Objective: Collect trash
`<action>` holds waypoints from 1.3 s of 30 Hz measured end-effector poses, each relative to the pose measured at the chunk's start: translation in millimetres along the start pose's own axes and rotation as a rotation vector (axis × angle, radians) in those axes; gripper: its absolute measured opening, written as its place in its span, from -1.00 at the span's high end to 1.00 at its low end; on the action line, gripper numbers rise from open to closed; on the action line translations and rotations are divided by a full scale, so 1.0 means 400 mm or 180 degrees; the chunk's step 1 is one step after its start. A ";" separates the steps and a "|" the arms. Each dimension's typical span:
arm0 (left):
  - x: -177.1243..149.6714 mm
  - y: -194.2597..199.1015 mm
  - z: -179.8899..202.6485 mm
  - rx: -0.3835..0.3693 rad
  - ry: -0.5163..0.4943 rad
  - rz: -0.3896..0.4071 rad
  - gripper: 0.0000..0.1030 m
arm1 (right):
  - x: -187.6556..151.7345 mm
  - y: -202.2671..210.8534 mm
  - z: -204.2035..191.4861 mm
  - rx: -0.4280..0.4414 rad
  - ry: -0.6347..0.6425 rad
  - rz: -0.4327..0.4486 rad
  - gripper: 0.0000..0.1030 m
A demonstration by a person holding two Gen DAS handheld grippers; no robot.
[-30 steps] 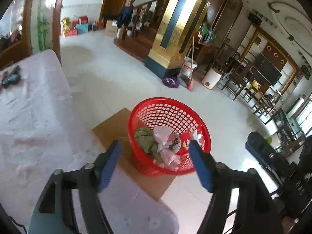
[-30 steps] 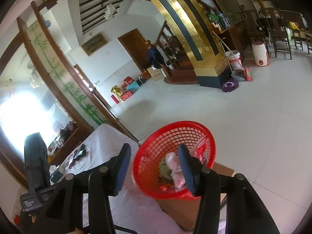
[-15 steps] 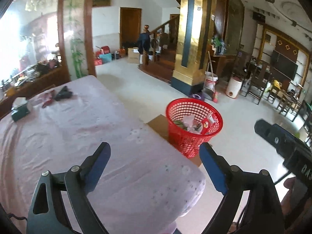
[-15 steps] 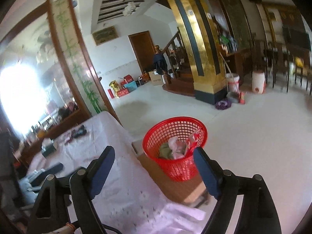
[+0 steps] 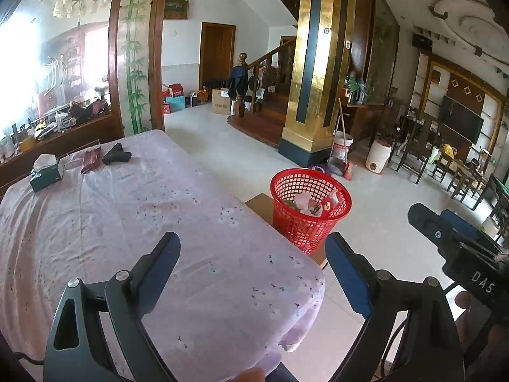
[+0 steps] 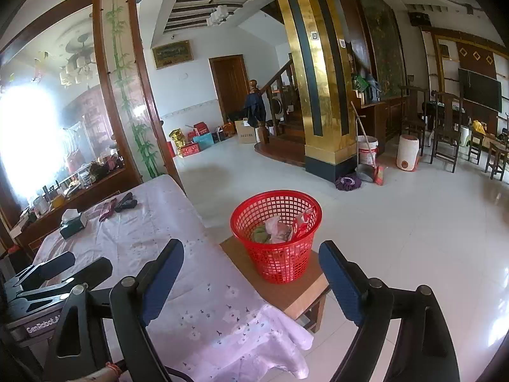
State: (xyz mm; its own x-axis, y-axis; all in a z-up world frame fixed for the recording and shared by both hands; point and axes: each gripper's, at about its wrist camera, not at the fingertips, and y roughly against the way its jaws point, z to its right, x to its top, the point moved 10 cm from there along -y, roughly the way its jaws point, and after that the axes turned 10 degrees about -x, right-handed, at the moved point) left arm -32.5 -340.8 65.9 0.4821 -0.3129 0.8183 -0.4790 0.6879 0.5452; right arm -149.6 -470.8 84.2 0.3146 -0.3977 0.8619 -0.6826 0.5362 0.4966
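— Closest in?
— The left gripper [image 5: 251, 254] and right gripper [image 6: 251, 261], both spread wide and holding nothing, over the near corner of the table [image 5: 133, 210].
— And the trash?
— Crumpled trash [image 6: 276, 229] lies in the red basket [image 6: 276, 222] (on a wooden stool [image 6: 283, 289] just beside the table's edge). A tissue box [image 5: 46, 172] sits at the far edge.

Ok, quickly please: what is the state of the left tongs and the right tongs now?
Left tongs: open, holding nothing.
Right tongs: open, holding nothing.
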 end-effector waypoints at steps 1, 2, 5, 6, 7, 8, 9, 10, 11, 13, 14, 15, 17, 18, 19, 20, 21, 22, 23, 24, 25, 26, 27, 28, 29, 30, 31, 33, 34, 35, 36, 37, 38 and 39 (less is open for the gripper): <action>0.000 0.001 0.003 -0.0003 -0.0002 0.0004 -0.78 | 0.000 0.007 -0.002 -0.0006 0.0007 0.0009 -0.74; -0.002 0.000 0.002 -0.0001 -0.0004 -0.0001 -0.78 | 0.001 0.010 -0.005 -0.0011 0.0015 0.0017 -0.75; -0.004 0.004 0.008 -0.0015 -0.0009 -0.0006 -0.78 | 0.002 0.020 -0.005 -0.0029 0.0024 0.0035 -0.75; -0.004 0.005 0.010 -0.0021 -0.0009 -0.0007 -0.78 | 0.002 0.021 -0.004 -0.0038 0.0022 0.0035 -0.75; -0.005 0.004 0.011 -0.0023 -0.0010 -0.0007 -0.78 | 0.001 0.022 -0.002 -0.0042 0.0016 0.0034 -0.75; -0.004 0.004 0.015 -0.0024 -0.0013 -0.0011 -0.78 | 0.000 0.022 0.000 -0.0046 0.0007 0.0032 -0.75; -0.004 0.004 0.019 -0.0026 -0.0020 -0.0021 -0.78 | -0.001 0.021 0.000 -0.0050 0.0002 0.0026 -0.75; -0.004 0.003 0.024 -0.0032 -0.0028 -0.0032 -0.78 | -0.002 0.018 0.001 -0.0054 0.0000 0.0017 -0.75; -0.003 0.001 0.023 -0.0038 -0.0032 -0.0036 -0.78 | -0.004 0.015 0.001 -0.0059 -0.0002 0.0009 -0.75; -0.004 -0.001 0.028 -0.0037 -0.0044 -0.0044 -0.78 | -0.005 0.012 0.003 -0.0061 -0.0005 -0.0001 -0.76; -0.004 0.000 0.027 -0.0039 -0.0037 -0.0039 -0.78 | -0.006 0.010 0.004 -0.0065 -0.0005 -0.0008 -0.76; -0.005 0.000 0.029 -0.0037 -0.0042 -0.0039 -0.78 | -0.007 0.010 0.005 -0.0067 -0.0008 -0.0010 -0.76; -0.005 0.000 0.031 -0.0029 -0.0044 -0.0037 -0.78 | -0.007 0.009 0.005 -0.0064 -0.0009 -0.0013 -0.76; -0.005 0.000 0.031 -0.0036 -0.0042 -0.0037 -0.78 | -0.007 0.008 0.005 -0.0067 -0.0008 -0.0013 -0.76; -0.006 0.000 0.033 -0.0037 -0.0042 -0.0040 -0.78 | -0.007 0.009 0.005 -0.0067 -0.0007 -0.0013 -0.76; -0.006 0.000 0.031 -0.0037 -0.0043 -0.0042 -0.78 | -0.007 0.008 0.006 -0.0067 -0.0007 -0.0012 -0.76; -0.006 0.000 0.031 -0.0037 -0.0045 -0.0038 -0.78 | -0.006 0.009 0.005 -0.0068 -0.0008 -0.0012 -0.76; -0.006 0.000 0.033 -0.0035 -0.0048 -0.0037 -0.78 | -0.007 0.007 0.006 -0.0068 -0.0009 -0.0013 -0.76; -0.006 0.000 0.032 -0.0034 -0.0045 -0.0042 -0.78 | -0.006 0.009 0.005 -0.0066 -0.0009 -0.0013 -0.76; -0.006 0.000 0.032 -0.0038 -0.0043 -0.0042 -0.78 | -0.006 0.009 0.005 -0.0068 -0.0010 -0.0014 -0.76; -0.007 0.001 0.034 -0.0044 -0.0041 -0.0044 -0.78 | -0.006 0.008 0.006 -0.0069 -0.0012 -0.0016 -0.76; -0.006 -0.001 0.030 -0.0047 -0.0045 -0.0047 -0.78 | -0.006 0.009 0.006 -0.0067 -0.0007 -0.0014 -0.76; -0.006 -0.001 0.030 -0.0044 -0.0047 -0.0048 -0.78 | -0.005 0.009 0.006 -0.0068 -0.0009 -0.0012 -0.76; -0.007 -0.001 0.032 -0.0047 -0.0048 -0.0051 -0.78 | -0.005 0.008 0.006 -0.0068 -0.0009 -0.0013 -0.76; -0.006 -0.001 0.032 -0.0049 -0.0048 -0.0052 -0.78 | -0.005 0.009 0.006 -0.0067 -0.0009 -0.0016 -0.76; -0.006 -0.001 0.033 -0.0054 -0.0048 -0.0054 -0.78 | -0.005 0.009 0.006 -0.0065 -0.0009 -0.0015 -0.76; -0.005 -0.001 0.035 -0.0058 -0.0054 -0.0055 -0.78 | -0.006 0.008 0.007 -0.0067 -0.0011 -0.0015 -0.76; -0.005 -0.001 0.036 -0.0059 -0.0060 -0.0057 -0.78 | -0.004 0.009 0.007 -0.0065 -0.0006 -0.0014 -0.76; -0.005 -0.001 0.038 -0.0062 -0.0063 -0.0058 -0.78 | -0.005 0.008 0.008 -0.0067 -0.0007 -0.0014 -0.76; -0.005 -0.001 0.037 -0.0060 -0.0058 -0.0057 -0.78 | -0.004 0.009 0.007 -0.0066 -0.0011 -0.0016 -0.76; -0.005 -0.001 0.037 -0.0058 -0.0058 -0.0057 -0.78 | -0.004 0.009 0.007 -0.0061 -0.0009 -0.0015 -0.76; -0.005 -0.001 0.039 -0.0059 -0.0063 -0.0059 -0.78 | -0.004 0.009 0.007 -0.0065 -0.0008 -0.0017 -0.76; -0.003 -0.001 0.039 -0.0061 -0.0064 -0.0061 -0.78 | -0.004 0.009 0.007 -0.0067 -0.0007 -0.0018 -0.76; -0.003 -0.001 0.039 -0.0058 -0.0064 -0.0061 -0.78 | -0.004 0.009 0.007 -0.0066 -0.0012 -0.0016 -0.76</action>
State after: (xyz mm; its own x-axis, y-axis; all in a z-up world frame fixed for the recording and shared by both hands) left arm -44.3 -351.0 67.7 0.4762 -0.3391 0.8114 -0.4562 0.6935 0.5576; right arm -154.5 -470.2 84.3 0.3154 -0.4031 0.8591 -0.6671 0.5497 0.5028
